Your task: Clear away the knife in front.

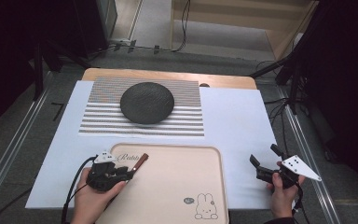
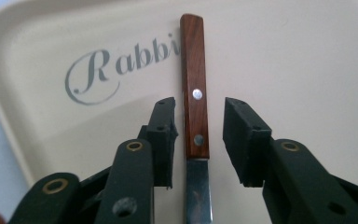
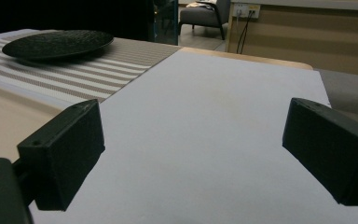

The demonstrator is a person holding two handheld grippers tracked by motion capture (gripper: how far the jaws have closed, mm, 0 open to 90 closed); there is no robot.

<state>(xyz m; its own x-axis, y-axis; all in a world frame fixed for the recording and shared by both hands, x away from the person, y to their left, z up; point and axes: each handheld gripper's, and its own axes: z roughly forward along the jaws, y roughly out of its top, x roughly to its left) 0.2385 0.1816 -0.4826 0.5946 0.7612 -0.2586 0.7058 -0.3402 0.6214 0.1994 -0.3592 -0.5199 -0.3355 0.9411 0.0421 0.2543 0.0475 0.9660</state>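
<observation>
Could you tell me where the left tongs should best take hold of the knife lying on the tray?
Probably the wooden handle, pinched across its narrow width. The knife lies flat on the tray, and the left tongs already stand open astride the handle beside the lower rivet, so closing there avoids the blade.

We lose the knife (image 2: 195, 88) blade at the bottom edge of the left gripper view, between our left gripper (image 2: 198, 140) jaws; whether its tip touches anything we cannot tell. Beyond its handle, the tray (image 2: 307, 70) lettering is cut by the wood. In the high view our left hand (image 1: 93, 198) hides the blade, and the tray's near rim runs off the frame.
</observation>
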